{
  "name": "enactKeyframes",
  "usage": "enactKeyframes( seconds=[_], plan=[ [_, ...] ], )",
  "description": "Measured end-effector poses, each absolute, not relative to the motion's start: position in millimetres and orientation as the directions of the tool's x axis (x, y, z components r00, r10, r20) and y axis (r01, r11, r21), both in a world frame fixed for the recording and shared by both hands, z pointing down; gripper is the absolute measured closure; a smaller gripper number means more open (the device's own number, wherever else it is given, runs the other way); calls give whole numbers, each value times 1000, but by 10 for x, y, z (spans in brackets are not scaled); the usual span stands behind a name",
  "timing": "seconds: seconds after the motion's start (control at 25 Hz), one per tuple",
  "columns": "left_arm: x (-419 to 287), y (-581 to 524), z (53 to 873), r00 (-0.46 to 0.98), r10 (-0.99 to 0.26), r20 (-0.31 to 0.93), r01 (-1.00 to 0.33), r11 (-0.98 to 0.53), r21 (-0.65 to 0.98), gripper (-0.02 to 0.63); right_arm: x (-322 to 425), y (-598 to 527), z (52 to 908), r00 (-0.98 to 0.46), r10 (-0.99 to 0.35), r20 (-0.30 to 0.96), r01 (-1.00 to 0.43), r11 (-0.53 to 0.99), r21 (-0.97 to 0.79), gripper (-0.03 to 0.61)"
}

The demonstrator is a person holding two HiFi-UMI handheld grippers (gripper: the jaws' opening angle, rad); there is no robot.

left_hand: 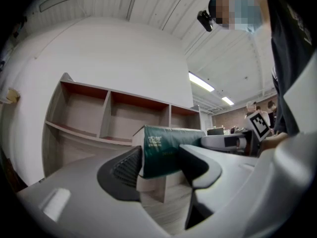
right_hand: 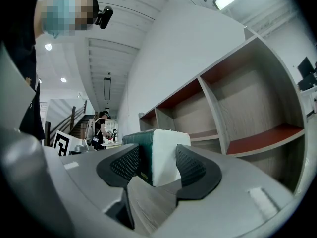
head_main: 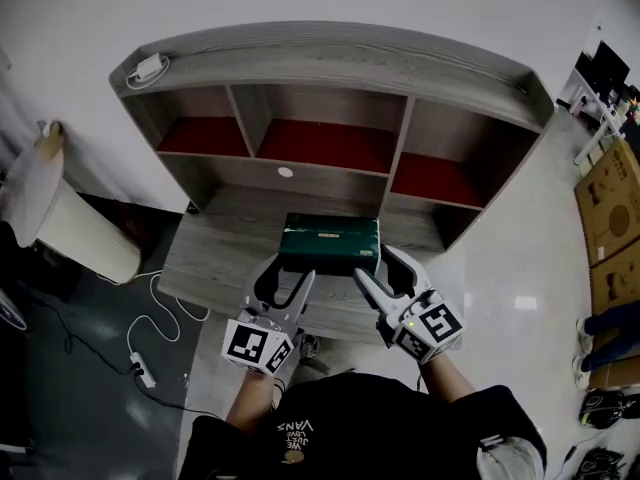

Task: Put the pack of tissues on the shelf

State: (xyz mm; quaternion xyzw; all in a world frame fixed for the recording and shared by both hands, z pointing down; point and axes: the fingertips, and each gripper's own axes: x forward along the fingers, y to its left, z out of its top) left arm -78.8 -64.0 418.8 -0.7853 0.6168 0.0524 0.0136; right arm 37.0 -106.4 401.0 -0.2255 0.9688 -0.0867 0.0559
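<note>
A dark shirt (head_main: 330,433) fills the bottom edge of the head view, and just beyond it sit the two marker cubes, the left cube (head_main: 258,346) and the right cube (head_main: 432,326). The left gripper (head_main: 285,273) and the right gripper (head_main: 387,270) reach forward side by side, each pinching one end of the pack (head_main: 330,238). In the left gripper view the dark pads (left_hand: 126,170) press on both faces of the green wrapper. In the right gripper view the jaws clamp the pack's white end the same way. The pack lies level and crosswise between them, over the front part of the desk (head_main: 215,258); whether its underside touches the wood cannot be told. Behind the desk stands the shelf (head_main: 330,63), with three open bays floored in red: left (head_main: 200,136), middle (head_main: 325,148) and right (head_main: 435,180). The pack is in front of the middle and right bays, in none of them. A white adapter (head_main: 150,68) lies on the shelf's top at its left end. Left of the desk a power strip (head_main: 143,370) lies on the floor, and cardboard boxes (head_main: 610,203) stand far right
</note>
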Motion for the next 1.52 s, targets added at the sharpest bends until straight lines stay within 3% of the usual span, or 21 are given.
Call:
enactKeyframes(
  seconds=[0.68,1.52],
  plan=[
    [-1275,-1484,4004,409,-902,-139,-910,-415,10,350,-64,-1667,3843,-797,-596,-100,-581,801,-145,347],
    [-1531,-2019,3825,437,-882,-178,-899,-435,-49,350,-324,-2182,3579,-773,-607,-182,-602,793,-88,345]
  ],
)
